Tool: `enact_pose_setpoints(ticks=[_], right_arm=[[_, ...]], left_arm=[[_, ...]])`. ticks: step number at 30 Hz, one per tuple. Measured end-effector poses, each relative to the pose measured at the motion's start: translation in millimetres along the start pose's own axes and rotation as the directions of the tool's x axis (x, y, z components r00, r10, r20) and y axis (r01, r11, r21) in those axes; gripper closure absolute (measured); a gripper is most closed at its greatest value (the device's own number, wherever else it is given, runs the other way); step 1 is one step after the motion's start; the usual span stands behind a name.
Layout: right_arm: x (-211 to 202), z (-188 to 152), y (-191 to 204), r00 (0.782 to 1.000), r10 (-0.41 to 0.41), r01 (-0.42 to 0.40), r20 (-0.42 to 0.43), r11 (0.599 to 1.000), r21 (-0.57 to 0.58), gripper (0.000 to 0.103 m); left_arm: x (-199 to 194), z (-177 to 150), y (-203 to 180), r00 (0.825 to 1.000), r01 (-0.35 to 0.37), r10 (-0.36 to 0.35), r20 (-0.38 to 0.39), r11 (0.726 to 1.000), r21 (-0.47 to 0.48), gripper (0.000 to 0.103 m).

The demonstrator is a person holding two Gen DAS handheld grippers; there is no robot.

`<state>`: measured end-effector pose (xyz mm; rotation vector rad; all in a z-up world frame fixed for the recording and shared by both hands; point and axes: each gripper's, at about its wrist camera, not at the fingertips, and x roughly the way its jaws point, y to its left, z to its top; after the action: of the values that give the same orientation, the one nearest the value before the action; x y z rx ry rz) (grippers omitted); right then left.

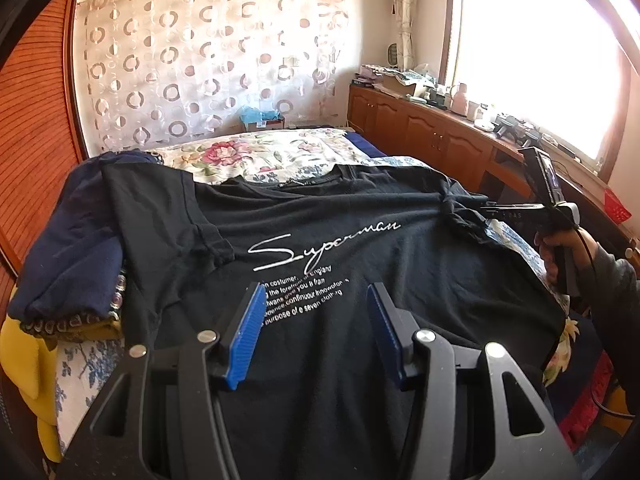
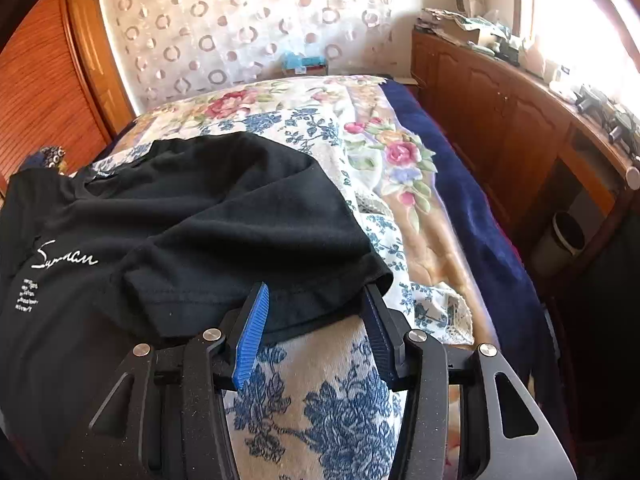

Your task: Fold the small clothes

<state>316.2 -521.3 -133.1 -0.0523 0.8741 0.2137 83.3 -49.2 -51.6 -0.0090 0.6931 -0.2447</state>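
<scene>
We see a black T-shirt (image 1: 320,220) spread print-up on the flowered bed cover (image 2: 400,168). The left gripper (image 1: 316,320) hovers over its chest, jaws apart and empty; the right gripper (image 2: 316,320) stands released, straddling the sleeve (image 2: 280,280) hem.

My left tool (image 1: 316,332) points forward and downward, its two blue-padded fingers (image 1: 246,330) standing apart with nothing pressed between them. My right tool (image 2: 314,332) tilts more steeply down, its jaws parted as well, the pads gripping nothing. In the left wrist view I see the right tool (image 1: 520,210) from the side, held out level by my right hand (image 1: 554,256), which wraps its handle, a dark sleeve (image 1: 612,300) covering the forearm behind it.
</scene>
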Motion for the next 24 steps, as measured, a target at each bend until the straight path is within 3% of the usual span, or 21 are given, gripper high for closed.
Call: enact_pose_setpoints(ticks=[2,3,7,15,24], right_arm=[[1.6,-0.8,7.3,0.999,-0.032,0.032,-0.001,0.998,-0.049,0.056],[1.4,-0.7,9.2,1.0,-0.027,0.027,0.001,0.998,-0.063,0.069],[-0.6,-2.3,22.1,1.0,0.02,-0.021,-0.004,0.988,-0.154,0.099],[-12.1,21.7,43.8,0.999,0.019,-0.009,0.04,0.973,-0.231,0.101],[-38.3,70.8,118.9,0.982,0.153,-0.102,0.114,0.927,-0.362,0.101]], left_arm=[[-0.1,-2.1,0.0,1.0,0.002,-0.002,-0.001,1.0,-0.002,0.052],[-0.2,-3.2,0.6,1.0,0.003,-0.003,0.001,1.0,-0.006,0.052],[-0.3,-5.6,6.1,1.0,0.001,-0.001,0.0,1.0,-0.019,0.052],[-1.2,-11.6,18.1,1.0,-0.009,0.01,0.002,0.998,-0.059,0.052],[-0.7,-16.1,20.0,1.0,-0.011,0.011,-0.004,0.997,-0.074,0.052]])
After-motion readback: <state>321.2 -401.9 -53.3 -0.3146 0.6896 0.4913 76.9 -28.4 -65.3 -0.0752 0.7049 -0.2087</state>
